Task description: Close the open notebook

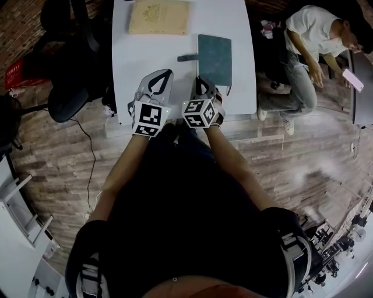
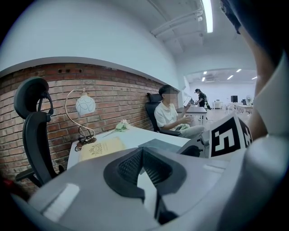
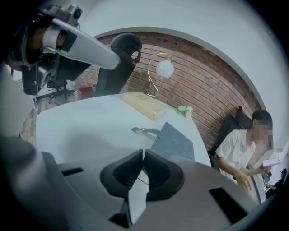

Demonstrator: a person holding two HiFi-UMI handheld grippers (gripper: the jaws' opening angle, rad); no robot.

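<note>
White table (image 1: pixel 131 70) bears teal notebook (image 1: pixel 214 58), tan book (image 1: pixel 158 16); left hand-held gripper (image 1: pixel 168 71) and right hand-held gripper (image 1: pixel 201 79) pressed together.

The head view looks steeply down on the white table (image 1: pixel 151 58); both gripper views skim low across it toward the brick wall (image 2: pixel 117 97), sharing the teal notebook (image 1: pixel 214 58).

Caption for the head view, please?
Left gripper and right gripper shut before the closed dark notebook on the white table.
</note>
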